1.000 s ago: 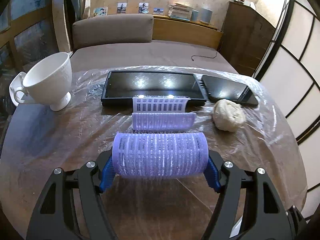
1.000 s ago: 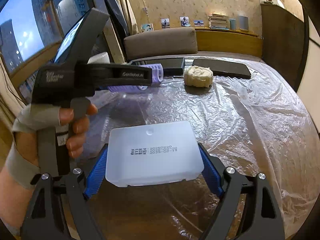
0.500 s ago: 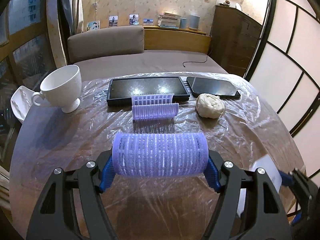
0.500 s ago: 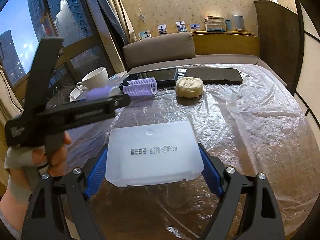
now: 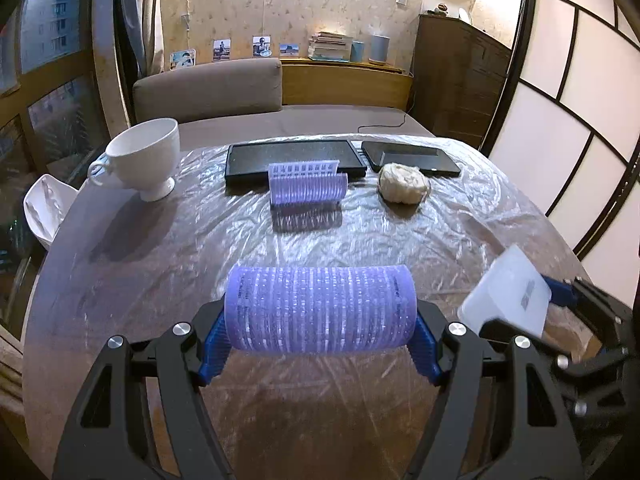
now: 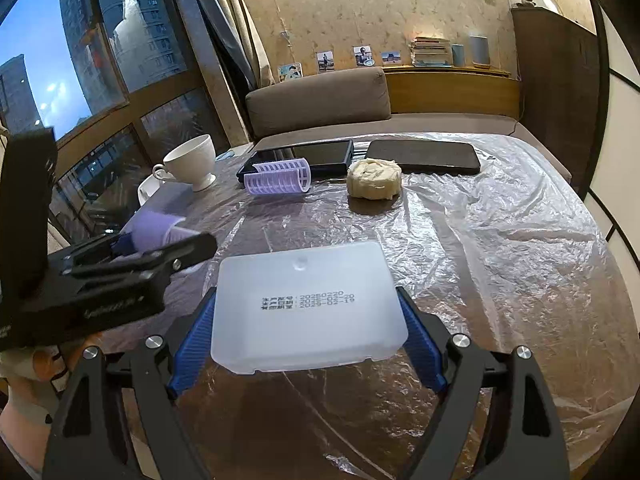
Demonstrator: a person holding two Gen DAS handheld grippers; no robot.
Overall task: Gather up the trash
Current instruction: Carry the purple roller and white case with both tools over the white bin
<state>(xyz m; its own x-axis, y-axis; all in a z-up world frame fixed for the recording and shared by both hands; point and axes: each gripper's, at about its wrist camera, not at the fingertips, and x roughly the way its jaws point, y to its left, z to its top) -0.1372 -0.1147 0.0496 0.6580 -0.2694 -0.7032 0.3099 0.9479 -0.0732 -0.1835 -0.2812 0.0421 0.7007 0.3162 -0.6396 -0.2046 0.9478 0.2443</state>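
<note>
My left gripper is shut on a purple hair roller, held above the near part of the table; it also shows in the right wrist view. My right gripper is shut on a white translucent plastic box with printed dates, also seen at the right in the left wrist view. A crumpled white paper ball lies on the plastic-covered table, also in the right wrist view. Two more rollers lie by the tablets.
A white cup stands at the table's left, with a white dish at the edge. Two dark tablets lie at the far side. A brown sofa is behind the table.
Both grippers have drawn back from the table's far side, still holding the roller and the box. The right gripper with its box has come into the left wrist view at the right.
</note>
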